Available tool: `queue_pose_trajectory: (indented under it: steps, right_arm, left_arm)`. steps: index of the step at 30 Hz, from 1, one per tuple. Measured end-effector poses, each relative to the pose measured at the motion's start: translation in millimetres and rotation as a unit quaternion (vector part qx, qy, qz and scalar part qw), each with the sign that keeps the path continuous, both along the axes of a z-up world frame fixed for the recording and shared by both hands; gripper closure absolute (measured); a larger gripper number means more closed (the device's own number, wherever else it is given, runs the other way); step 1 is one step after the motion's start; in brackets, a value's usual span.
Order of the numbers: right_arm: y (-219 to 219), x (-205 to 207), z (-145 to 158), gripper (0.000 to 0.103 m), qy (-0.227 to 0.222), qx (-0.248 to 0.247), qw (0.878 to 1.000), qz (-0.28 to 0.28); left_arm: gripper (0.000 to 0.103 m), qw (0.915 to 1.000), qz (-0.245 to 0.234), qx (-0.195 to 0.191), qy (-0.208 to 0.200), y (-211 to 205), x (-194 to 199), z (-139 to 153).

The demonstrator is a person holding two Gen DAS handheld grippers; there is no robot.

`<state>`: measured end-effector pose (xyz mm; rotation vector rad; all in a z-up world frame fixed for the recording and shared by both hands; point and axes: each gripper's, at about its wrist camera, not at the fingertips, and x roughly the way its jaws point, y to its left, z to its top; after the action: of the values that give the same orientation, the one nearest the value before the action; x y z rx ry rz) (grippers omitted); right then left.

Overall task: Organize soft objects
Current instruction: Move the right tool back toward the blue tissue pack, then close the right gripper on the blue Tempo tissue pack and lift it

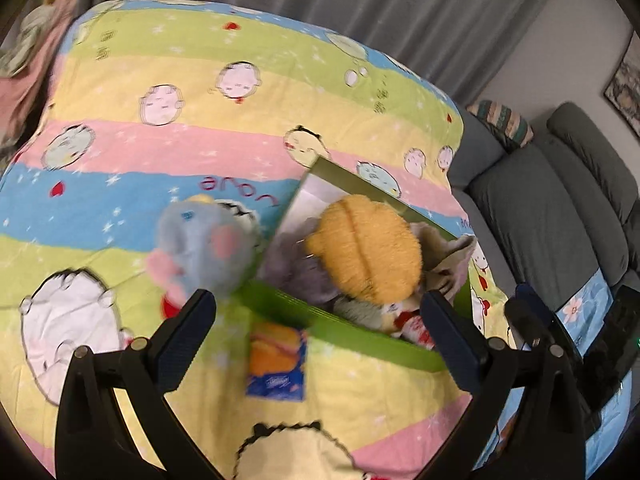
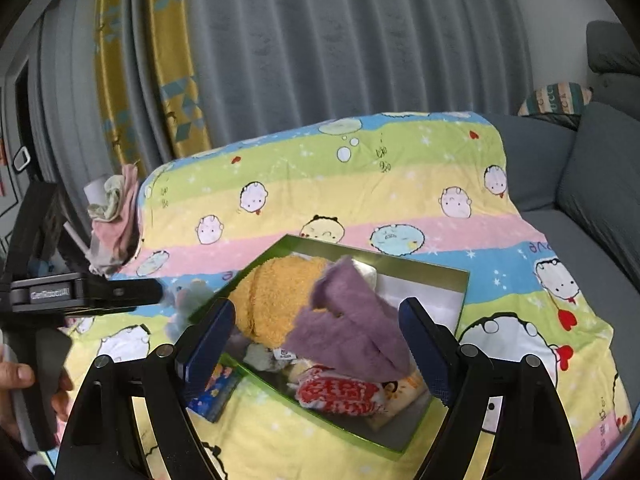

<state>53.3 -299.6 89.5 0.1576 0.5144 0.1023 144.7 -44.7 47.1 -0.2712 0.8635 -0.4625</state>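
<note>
A green box lies on the striped cartoon blanket. It holds an orange plush, a purple fluffy cloth, a red-and-white soft toy and smaller soft items. A blue plush lies on the blanket beside the box's left side. My left gripper is open and empty, hovering above the box's near edge. My right gripper is open and empty above the box, with the purple cloth between its fingers but not touched.
A small blue-orange tissue packet lies in front of the box. A pile of pink and grey clothes sits at the blanket's far left corner. A grey sofa is at the right, curtains behind.
</note>
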Motion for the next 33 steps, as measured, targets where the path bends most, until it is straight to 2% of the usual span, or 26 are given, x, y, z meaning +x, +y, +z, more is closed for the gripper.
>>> queue_pose_trajectory:
  steps: [3, 5, 11, 16, 19, 28, 31, 33]
  right_arm:
    - [-2.6, -6.9, 1.7, 0.019, -0.007, 0.006, 1.000, -0.013]
    - [0.3, -10.2, 2.0, 0.019, -0.004, 0.010, 1.000, -0.001]
    - [50.2, -14.2, -18.5, 0.019, 0.033, 0.011, 0.993, 0.108]
    - [99.9, -5.5, -55.4, 0.019, 0.089, -0.021, 0.983, 0.159]
    - [115.5, 1.5, -71.1, 0.019, 0.106, -0.041, 0.979, 0.169]
    - [114.2, 18.9, -99.4, 0.019, 0.122, -0.021, 0.976, 0.179]
    - [119.7, 22.9, -106.1, 0.019, 0.125, -0.028, 0.973, 0.190]
    - [122.9, 25.6, -108.9, 0.025, 0.128, -0.026, 0.972, 0.194]
  left_arm:
    - [0.001, 0.9998, 0.015, -0.013, 0.002, 24.2, -14.1, -6.2]
    - [0.001, 0.9996, 0.020, -0.019, 0.007, 34.7, -21.7, -12.9]
    - [0.001, 0.9991, 0.018, -0.018, 0.033, 41.3, -31.8, -45.5]
    - [0.001, 0.9981, 0.003, -0.014, 0.060, 33.5, -28.2, -71.8]
    - [0.001, 0.9972, -0.007, -0.014, 0.073, 29.4, -24.0, -81.0]
    - [0.001, 0.9961, -0.041, -0.009, 0.077, 17.5, -15.4, -96.9]
    - [0.002, 0.9959, -0.056, 0.005, 0.070, 9.2, -14.1, -99.6]
    - [0.003, 0.9956, -0.067, 0.005, 0.066, 6.0, -13.4, -100.7]
